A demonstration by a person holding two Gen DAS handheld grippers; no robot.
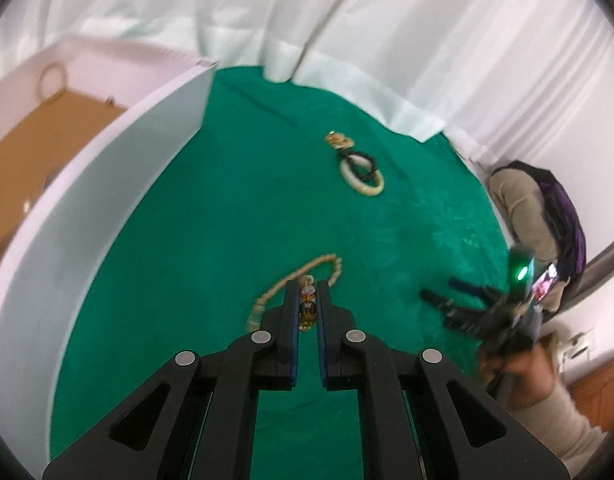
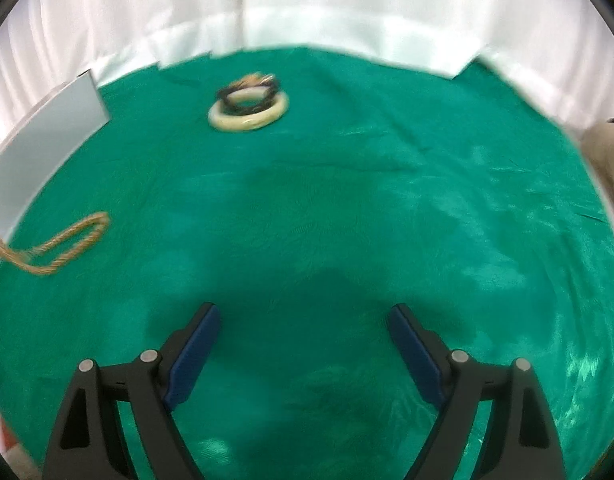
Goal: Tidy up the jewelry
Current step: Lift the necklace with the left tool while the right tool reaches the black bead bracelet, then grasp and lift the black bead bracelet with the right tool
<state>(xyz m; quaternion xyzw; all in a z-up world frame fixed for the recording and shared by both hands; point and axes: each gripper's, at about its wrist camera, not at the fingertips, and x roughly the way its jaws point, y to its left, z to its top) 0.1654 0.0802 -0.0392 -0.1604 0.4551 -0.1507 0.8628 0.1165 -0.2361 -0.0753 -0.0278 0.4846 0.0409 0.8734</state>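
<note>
My left gripper [image 1: 307,286] is shut on a bead necklace [image 1: 297,274]. Amber beads sit pinched between its blue pads, and the tan strand loops out over the green cloth [image 1: 235,208]. The same tan strand [image 2: 67,240] trails in from the left edge of the right wrist view. Farther back on the cloth lies a cream bangle [image 1: 363,180] [image 2: 249,114] with a black bracelet on it and gold pieces behind. My right gripper [image 2: 305,310] [image 1: 439,287] hovers open over bare cloth with nothing between its fingers.
A white box [image 1: 107,184] with a brown floor stands at the left, its wall close to the necklace. A pale ring [image 1: 53,76] leans inside it. White drapes hang behind the table. A hand and sleeve [image 1: 547,404] hold the right gripper.
</note>
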